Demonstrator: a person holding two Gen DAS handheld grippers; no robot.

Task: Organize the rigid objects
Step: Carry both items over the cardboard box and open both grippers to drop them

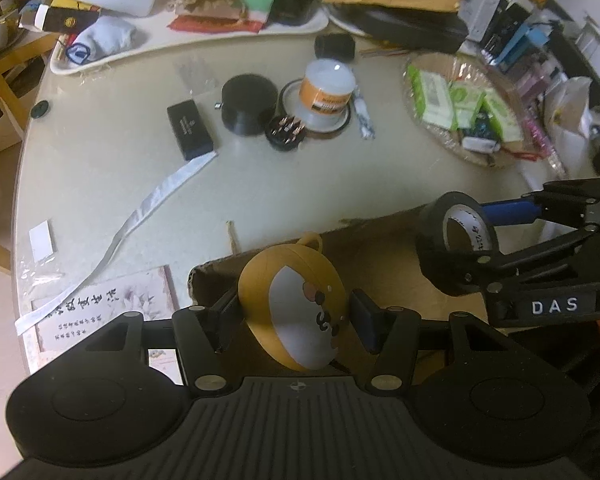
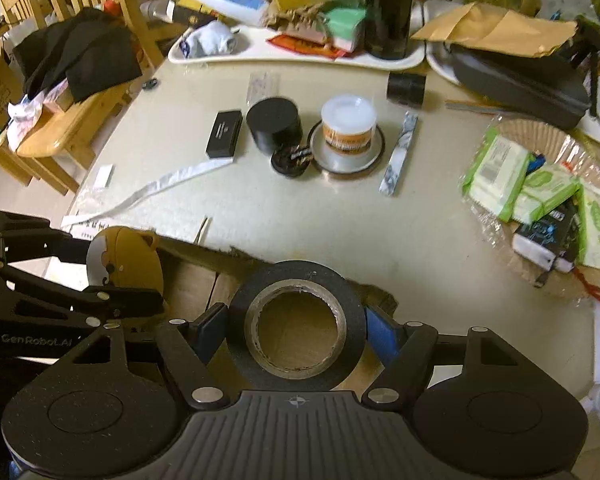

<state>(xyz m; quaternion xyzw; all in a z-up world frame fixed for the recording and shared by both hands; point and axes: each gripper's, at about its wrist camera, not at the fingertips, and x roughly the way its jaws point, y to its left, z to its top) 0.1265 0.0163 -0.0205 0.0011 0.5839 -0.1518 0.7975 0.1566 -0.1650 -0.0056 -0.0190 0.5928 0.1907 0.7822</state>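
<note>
So this looks like the drop-off step: both hands are loaded and hanging over the cardboard box (image 1: 380, 256) at the near edge of the tabletop (image 1: 260, 184). The left hand-held gripper (image 1: 294, 314) is pinching the yellow dog-face case (image 1: 296, 312) by its sides, and the right hand-held gripper (image 2: 296, 330) is clamped on the black tape roll (image 2: 296, 320), hole facing the camera. In the left wrist view the roll sits at about 2 o'clock from the case, well clear of it.

Next move, I'd guess: go lower into the box, then let go one at a time so the two don't knock together. The roll could wheel away if it lands on edge.

Containers: the box floor looks bare where I can see it. The woven basket (image 2: 540, 136) at 3 o'clock holds green wipe packs (image 2: 496, 172). The white tray (image 2: 300, 58) at 12 o'clock carries a dark bottle (image 2: 388, 8) and assorted clutter.
</note>
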